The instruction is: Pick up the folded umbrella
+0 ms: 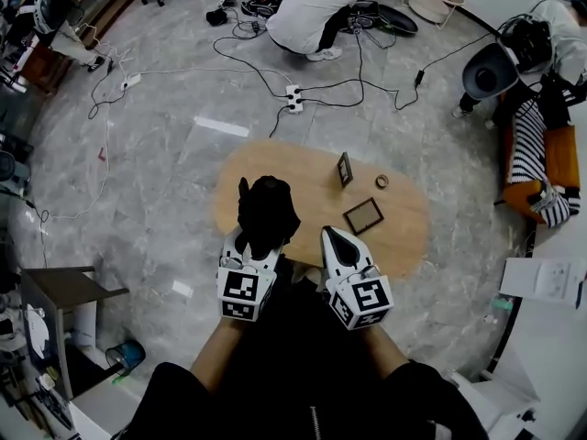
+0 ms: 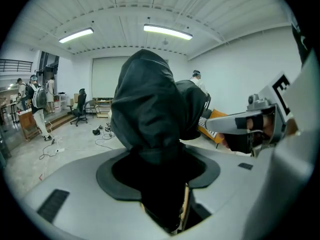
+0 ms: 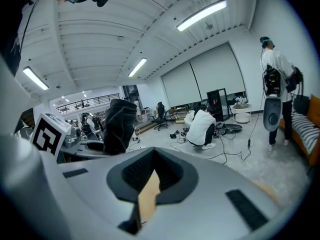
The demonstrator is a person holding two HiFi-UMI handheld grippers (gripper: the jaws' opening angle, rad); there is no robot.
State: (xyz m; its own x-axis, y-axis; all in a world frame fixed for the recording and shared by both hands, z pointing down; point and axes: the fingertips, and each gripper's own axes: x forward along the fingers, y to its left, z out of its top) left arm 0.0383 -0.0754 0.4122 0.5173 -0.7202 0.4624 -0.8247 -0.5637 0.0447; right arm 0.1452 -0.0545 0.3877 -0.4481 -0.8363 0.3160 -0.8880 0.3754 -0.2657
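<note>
Black folded umbrella (image 1: 266,211) is sitting clamped in left gripper (image 1: 253,244), apparently lifted off wooden table (image 1: 404,223); right gripper (image 1: 336,239) is idling pinched narrow, empty. Pickup is looking essentially done

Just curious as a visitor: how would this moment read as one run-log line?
left gripper: jaws shut on folded umbrella, held over table | right gripper: jaws shut, empty

Bright, even indoor light falls from long white ceiling strip lamps (image 2: 167,31). The head view is darker, with black corners. All views bend strongly at the edges. The black folded umbrella (image 2: 150,114) reads as a near-featureless dark mass.
</note>
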